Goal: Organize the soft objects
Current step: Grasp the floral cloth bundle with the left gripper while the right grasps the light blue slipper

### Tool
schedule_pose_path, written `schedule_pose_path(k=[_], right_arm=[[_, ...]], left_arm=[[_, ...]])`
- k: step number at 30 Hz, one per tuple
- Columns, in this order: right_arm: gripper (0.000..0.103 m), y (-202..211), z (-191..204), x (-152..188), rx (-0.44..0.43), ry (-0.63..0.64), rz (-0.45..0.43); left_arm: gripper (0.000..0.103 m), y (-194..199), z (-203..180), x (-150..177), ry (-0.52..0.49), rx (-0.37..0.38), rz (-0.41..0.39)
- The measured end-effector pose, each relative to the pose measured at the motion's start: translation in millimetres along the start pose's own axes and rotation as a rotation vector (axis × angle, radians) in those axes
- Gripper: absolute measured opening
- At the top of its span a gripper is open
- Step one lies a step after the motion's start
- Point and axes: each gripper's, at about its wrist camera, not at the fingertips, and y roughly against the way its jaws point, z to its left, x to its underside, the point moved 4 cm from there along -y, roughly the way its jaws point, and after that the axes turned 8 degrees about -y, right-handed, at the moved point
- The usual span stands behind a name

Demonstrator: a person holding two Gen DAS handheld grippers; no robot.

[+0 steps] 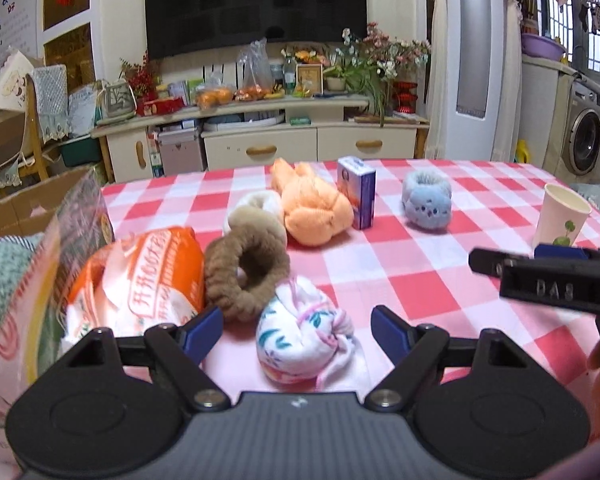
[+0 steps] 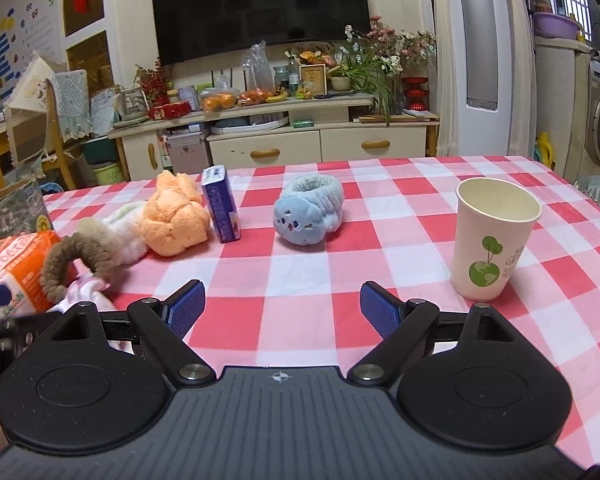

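Note:
My left gripper (image 1: 297,330) is open, its fingers on either side of a white floral cloth bundle (image 1: 300,340) lying on the checked tablecloth. Just behind lie a brown fuzzy ring (image 1: 246,270), a beige and white ring (image 1: 256,216), an orange plush (image 1: 312,206) and a blue plush ring (image 1: 427,200). My right gripper (image 2: 282,308) is open and empty over bare cloth; the blue plush ring (image 2: 306,214) lies ahead of it, the orange plush (image 2: 174,216) and brown ring (image 2: 74,258) to its left.
A cardboard box (image 1: 32,208) holding soft items stands at the left table edge, with an orange snack bag (image 1: 148,276) beside it. A small blue-and-white carton (image 1: 358,192) stands upright mid-table. A paper cup (image 2: 494,236) stands at right. A TV cabinet (image 2: 276,140) is beyond the table.

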Motion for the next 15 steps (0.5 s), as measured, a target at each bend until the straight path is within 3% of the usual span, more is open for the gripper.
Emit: schedule_pose_path(k=[15], right_arm=[[0.103, -65.1, -22.6, -28.7, 0.014, -0.075, 0.014]], left_arm=[[0.081, -32.3, -4.6, 5.2, 0.037, -0.008, 0.084]])
